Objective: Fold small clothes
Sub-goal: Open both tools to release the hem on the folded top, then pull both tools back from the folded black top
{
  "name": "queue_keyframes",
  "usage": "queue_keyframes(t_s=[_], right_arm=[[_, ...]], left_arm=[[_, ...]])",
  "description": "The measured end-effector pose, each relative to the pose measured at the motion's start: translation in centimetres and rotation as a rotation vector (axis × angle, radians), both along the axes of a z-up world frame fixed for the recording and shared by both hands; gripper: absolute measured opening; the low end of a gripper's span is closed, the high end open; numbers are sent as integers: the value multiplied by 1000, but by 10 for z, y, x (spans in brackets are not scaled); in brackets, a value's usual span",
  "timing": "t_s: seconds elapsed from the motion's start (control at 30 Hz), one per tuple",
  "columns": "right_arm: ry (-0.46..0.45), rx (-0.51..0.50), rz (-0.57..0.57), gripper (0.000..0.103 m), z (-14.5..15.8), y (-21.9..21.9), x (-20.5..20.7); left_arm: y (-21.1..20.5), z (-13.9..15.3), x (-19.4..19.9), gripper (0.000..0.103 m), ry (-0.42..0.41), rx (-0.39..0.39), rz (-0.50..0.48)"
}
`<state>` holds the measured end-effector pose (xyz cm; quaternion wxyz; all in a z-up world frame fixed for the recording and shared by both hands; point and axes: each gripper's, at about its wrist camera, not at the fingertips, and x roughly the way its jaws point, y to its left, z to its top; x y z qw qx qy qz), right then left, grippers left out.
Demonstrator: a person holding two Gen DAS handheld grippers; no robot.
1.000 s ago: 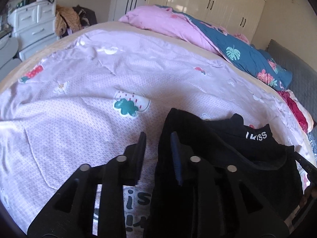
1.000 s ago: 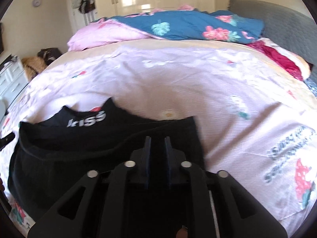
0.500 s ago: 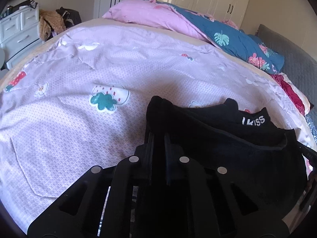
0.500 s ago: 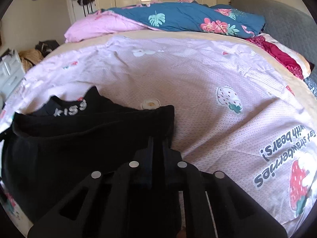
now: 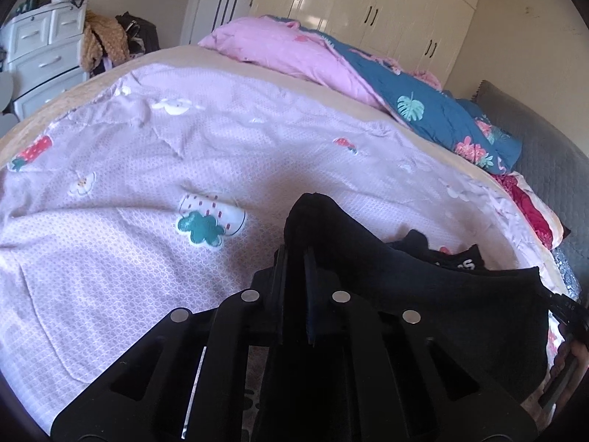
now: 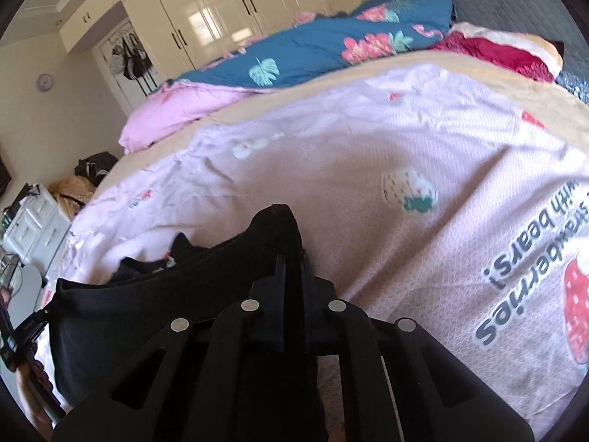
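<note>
One black garment lies near, on one lilac sheet. Two grippers: the left and the right, one at each of its corners. Far across the bed, one folded quilt (pink on one face, blue on the other) and one red blanket to the right. Far left stands one white drawer unit. One wardrobe fills the far wall, and one round clock hangs beside it.
</note>
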<state>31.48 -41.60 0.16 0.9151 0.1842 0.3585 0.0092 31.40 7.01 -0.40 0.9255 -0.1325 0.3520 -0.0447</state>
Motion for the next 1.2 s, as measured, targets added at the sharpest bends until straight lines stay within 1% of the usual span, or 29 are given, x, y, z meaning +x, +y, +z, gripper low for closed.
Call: queue_keyframes(t_s=[0.1, 0.2, 0.27, 0.33, 0.37, 0.43, 0.47, 0.57, 0.63, 0.73, 0.77, 0.9, 0.93, 0.97, 1.0, 1.03, 1.13, 1.17, 1.2], right_arm=[[22, -18, -3, 6, -9, 3, 5], [27, -39, -4, 6, -11, 8, 5], [37, -62, -3, 8, -12, 10, 6], [53, -92, -15, 14, -12, 11, 7], [63, -99, -16, 19, -13, 11, 6], [71, -101, -16, 25, -13, 9, 5], [76, -101, -12, 30, -12, 8, 4], [88, -108, -10, 38, -9, 8, 1], [93, -96, 4, 40, -8, 9, -1], [91, -88, 27, 43, -4, 12, -6], [90, -90, 34, 46, -3, 14, -8], [83, -89, 61, 47, 3, 21, -21], [79, -86, 74, 49, 5, 23, -26], [79, -87, 84, 57, 6, 25, -28], [80, -92, 90, 58, 7, 26, -29], [85, -102, 95, 58, 8, 28, -32], [97, -117, 100, 60, 8, 29, -39], [101, -114, 98, 63, 6, 28, -44], [103, -111, 97, 64, 5, 27, -46]], left_arm=[[2, -11, 2, 2, 34, 2, 15], [6, -13, 2, 3, 35, -12, 23], [4, -13, 1, 3, 34, 3, 22], [1, -12, 0, 5, 34, 20, 22], [0, -12, -1, 5, 35, 29, 21], [-1, -8, -4, 6, 30, 47, 31], [-1, -6, -5, 7, 27, 50, 34], [1, 2, -11, 7, 19, 57, 50], [0, 5, -16, 15, 19, 57, 47], [-6, 11, -25, 21, 17, 63, 32], [-10, 13, -27, 23, 14, 66, 24], [-31, 20, -38, 33, 7, 97, -36], [-36, 21, -40, 35, 9, 103, -53], [-41, 21, -42, 37, 12, 107, -64], [-46, 21, -44, 41, 17, 110, -81], [-50, 21, -45, 49, 25, 113, -92], [-60, 19, -52, 59, 40, 127, -113], [-64, 18, -55, 61, 47, 137, -120], [-66, 17, -58, 66, 53, 142, -124]])
